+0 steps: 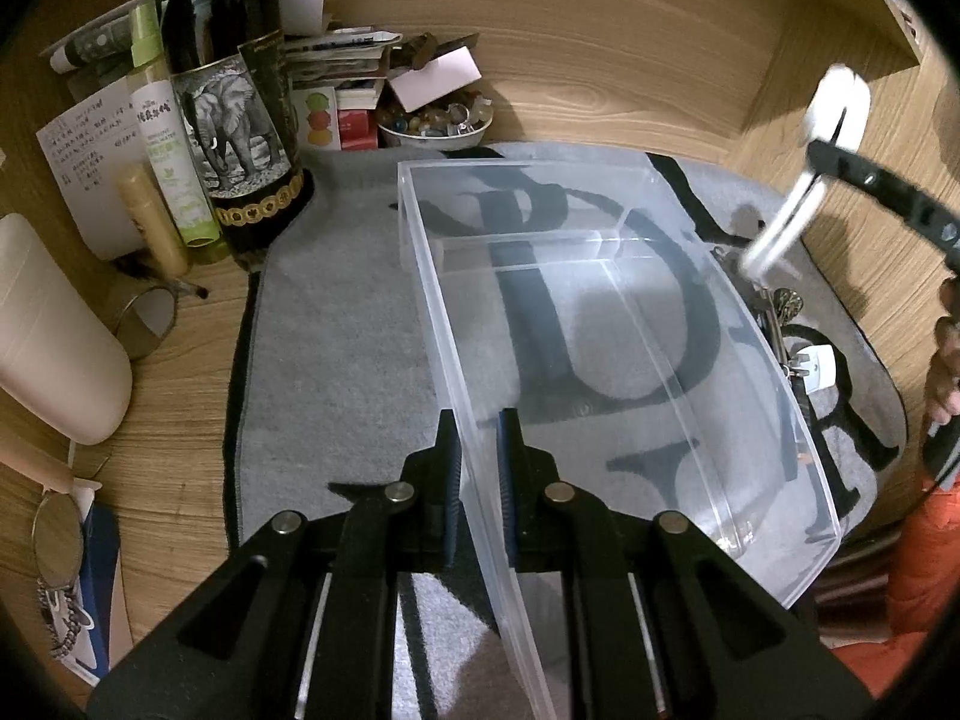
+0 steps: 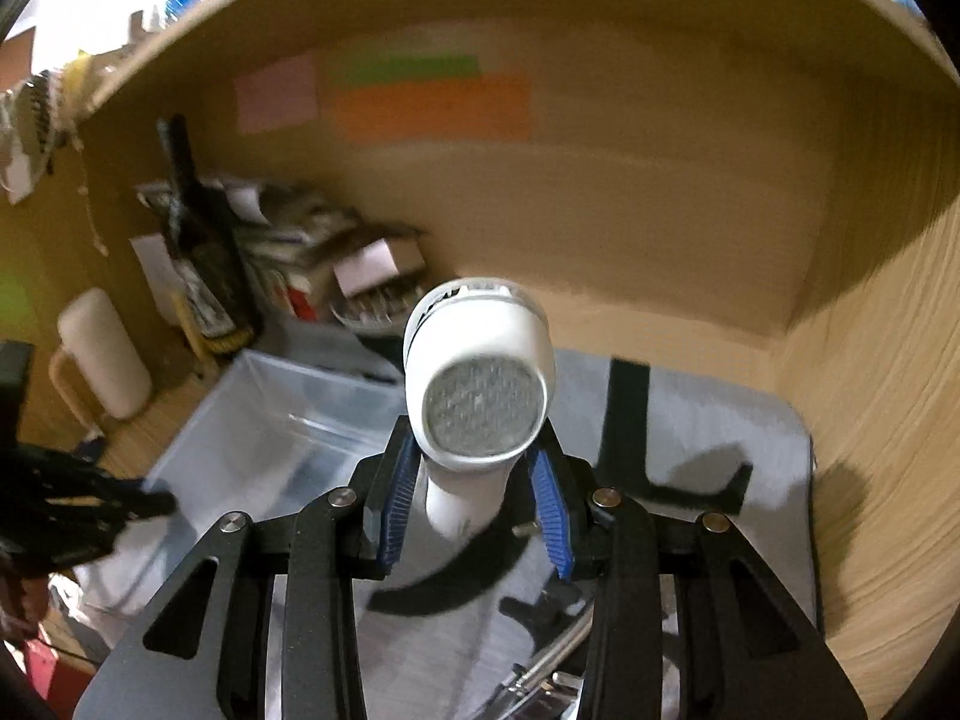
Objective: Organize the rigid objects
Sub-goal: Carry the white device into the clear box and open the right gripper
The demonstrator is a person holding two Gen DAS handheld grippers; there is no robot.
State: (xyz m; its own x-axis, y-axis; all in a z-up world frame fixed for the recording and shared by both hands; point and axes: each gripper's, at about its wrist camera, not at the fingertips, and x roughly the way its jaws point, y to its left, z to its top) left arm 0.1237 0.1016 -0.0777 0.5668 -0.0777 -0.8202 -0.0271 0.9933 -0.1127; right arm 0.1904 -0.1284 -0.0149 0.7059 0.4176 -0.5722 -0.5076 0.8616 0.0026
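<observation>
Left wrist view: one clear plastic bin (image 1: pixel 600 312) on the grey mat (image 1: pixel 336 324) — the left gripper (image 1: pixel 478 450) clamped on its near wall. One white lint shaver (image 2: pixel 477 396) — round mesh face, slim handle — is pinched aloft in the right gripper (image 2: pixel 474 498).

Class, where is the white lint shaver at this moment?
The white lint shaver is clamped by its handle in the right gripper, lifted above the grey mat, to the right of the clear plastic bin.
</observation>
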